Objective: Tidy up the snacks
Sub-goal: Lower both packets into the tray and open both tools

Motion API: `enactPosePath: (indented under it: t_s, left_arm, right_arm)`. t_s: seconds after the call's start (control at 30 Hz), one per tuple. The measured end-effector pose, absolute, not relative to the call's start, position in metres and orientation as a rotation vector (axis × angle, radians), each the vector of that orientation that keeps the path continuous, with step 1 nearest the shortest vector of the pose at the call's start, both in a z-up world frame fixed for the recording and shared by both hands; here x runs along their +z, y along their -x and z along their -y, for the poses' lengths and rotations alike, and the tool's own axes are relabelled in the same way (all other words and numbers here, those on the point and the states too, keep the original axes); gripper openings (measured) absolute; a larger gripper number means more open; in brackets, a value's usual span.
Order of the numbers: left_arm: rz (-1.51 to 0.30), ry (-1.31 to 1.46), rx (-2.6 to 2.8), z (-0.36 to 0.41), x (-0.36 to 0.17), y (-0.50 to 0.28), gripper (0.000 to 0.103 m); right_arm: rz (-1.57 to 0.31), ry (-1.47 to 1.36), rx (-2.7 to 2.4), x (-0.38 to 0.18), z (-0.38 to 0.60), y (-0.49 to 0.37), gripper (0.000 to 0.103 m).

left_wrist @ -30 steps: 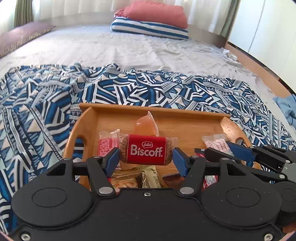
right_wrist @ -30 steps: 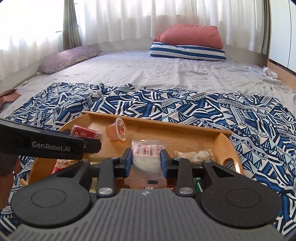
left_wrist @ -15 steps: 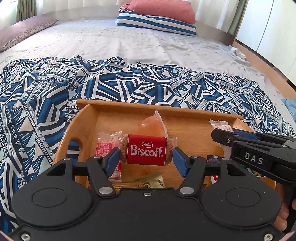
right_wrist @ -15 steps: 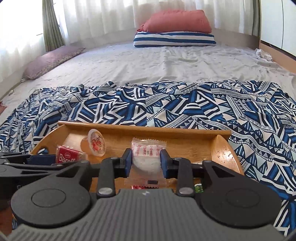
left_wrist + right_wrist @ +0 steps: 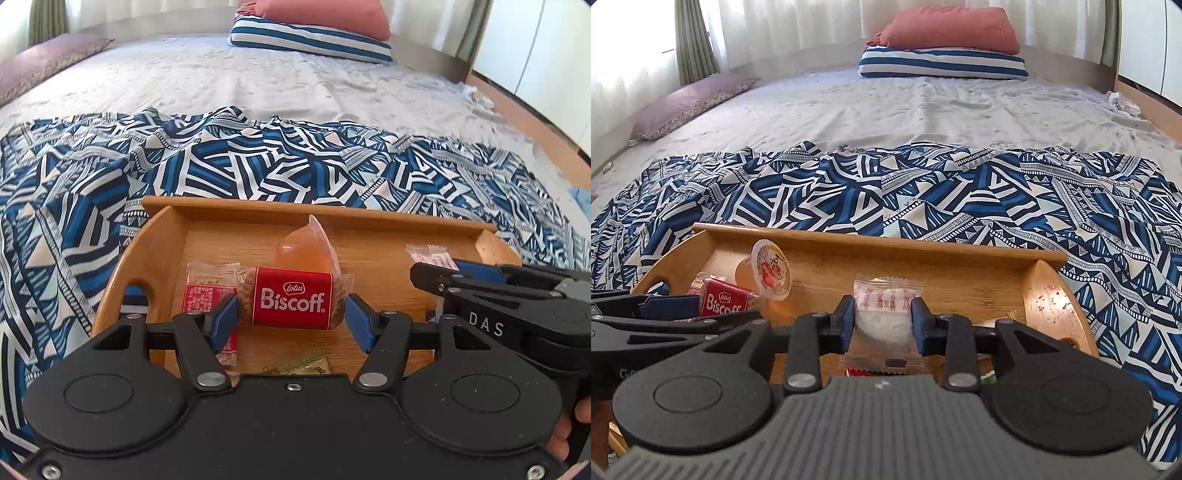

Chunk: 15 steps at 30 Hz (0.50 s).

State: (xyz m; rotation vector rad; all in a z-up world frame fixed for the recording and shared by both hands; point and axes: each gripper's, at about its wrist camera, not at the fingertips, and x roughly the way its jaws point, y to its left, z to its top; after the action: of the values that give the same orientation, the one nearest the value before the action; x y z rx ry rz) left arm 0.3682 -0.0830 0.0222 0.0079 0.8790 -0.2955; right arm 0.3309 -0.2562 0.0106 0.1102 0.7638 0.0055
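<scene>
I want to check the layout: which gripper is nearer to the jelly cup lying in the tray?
Left. The left gripper holds the Biscoff pack just in front of the jelly cup; the right gripper is farther along the tray.

Gold packet (image 5: 295,367) half hidden behind left hand-held gripper (image 5: 291,312) body; green snack (image 5: 988,376) mostly hidden, unidentifiable.

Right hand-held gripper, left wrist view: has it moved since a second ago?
Yes. The right hand-held gripper, gripping the clear white packet, has come forward along the wooden tray's right side, toward its far wall.
</scene>
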Motion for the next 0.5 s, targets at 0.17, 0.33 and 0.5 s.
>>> enactPosePath:
  t_s: [0.17,0.33,0.5]
  left_arm:
    - [-0.879,-0.013,-0.294,0.0829,0.0217,-0.3702,0.061]
    - [-0.876,-0.023,-0.293,0.0836,0.021,-0.371,0.061]
    - [-0.866,-0.045,-0.297,0.086,0.0195,-0.3696,0.061]
  right_arm:
    - [-0.77,-0.117,0.007,0.0077,0.257,-0.3345,0.039]
    - [-0.773,-0.126,0.005,0.0067,0.2594,-0.3383,0.039]
    - [-0.772,-0.127,0.008,0.0047,0.2597,-0.3417,0.039]
